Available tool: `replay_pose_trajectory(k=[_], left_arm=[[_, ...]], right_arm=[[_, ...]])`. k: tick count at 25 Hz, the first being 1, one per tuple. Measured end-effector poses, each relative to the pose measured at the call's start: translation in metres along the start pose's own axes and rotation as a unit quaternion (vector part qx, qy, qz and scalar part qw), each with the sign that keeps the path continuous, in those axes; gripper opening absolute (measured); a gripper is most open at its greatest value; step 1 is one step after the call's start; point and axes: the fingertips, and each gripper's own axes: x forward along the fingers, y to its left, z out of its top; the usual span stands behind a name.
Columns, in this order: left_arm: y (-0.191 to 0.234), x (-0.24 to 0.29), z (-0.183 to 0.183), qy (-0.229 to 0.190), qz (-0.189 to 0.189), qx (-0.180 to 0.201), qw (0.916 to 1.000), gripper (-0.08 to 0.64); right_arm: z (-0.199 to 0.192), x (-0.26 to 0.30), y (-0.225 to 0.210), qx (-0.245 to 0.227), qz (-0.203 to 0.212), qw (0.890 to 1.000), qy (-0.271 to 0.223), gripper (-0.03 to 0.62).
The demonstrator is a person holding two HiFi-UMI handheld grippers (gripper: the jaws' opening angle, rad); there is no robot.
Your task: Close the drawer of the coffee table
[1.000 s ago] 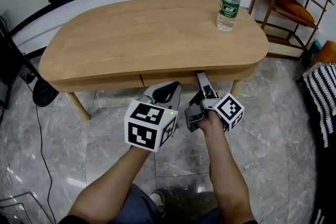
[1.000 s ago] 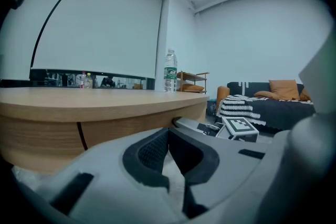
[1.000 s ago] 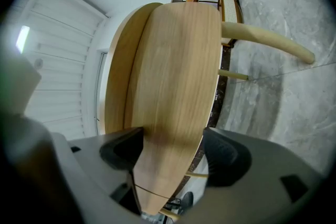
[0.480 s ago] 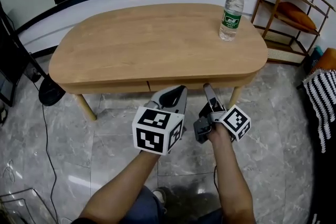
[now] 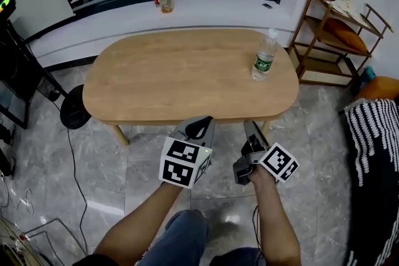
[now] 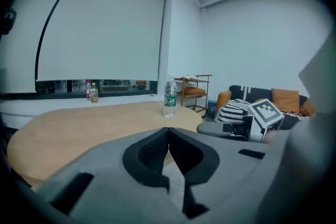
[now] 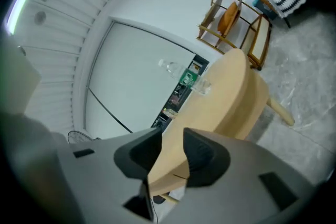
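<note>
One water bottle (image 5: 264,60) on coffee table (image 5: 181,78) | left gripper (image 5: 197,124) fingers (image 6: 149,152) together | right gripper (image 5: 251,128) fingers (image 7: 202,156) closing, empty

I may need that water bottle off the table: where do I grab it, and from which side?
Take the water bottle around its labelled middle, jaws level, from the near edge of the coffee table. It stands upright, round-bodied, alone near the right end. The right gripper looks nearer; its jaws are closing with nothing between them, so reopen first.
</note>
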Motion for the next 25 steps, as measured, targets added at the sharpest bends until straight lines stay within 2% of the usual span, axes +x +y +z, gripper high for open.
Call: replay_pose_trajectory(k=[5,9,16,20,25], left_arm=[[0.003,-0.043,0.094,0.006,-0.009,0.009,0.9999,0.002],[0.01,-0.086,0.172,0.008,-0.016,0.024,0.9995,0.002],[0.036,-0.157,0.303,0.0,-0.02,0.031,0.9993,0.002],[0.048,-0.187,0.349,-0.014,-0.015,0.039,0.999,0.002],[0.057,-0.207,0.376,-0.036,-0.005,0.039,0.9986,0.002]], right_arm=[[0.056,-0.006,0.105,-0.068,-0.01,0.997,0.027,0.097],[0.097,-0.011,0.195,-0.142,-0.018,0.989,0.045,0.062],[0.153,-0.013,0.345,-0.22,-0.022,0.974,0.055,0.035],[0.173,-0.015,0.405,-0.288,-0.025,0.956,0.059,0.021],[0.197,-0.022,0.449,-0.36,-0.021,0.932,0.048,0.005]])
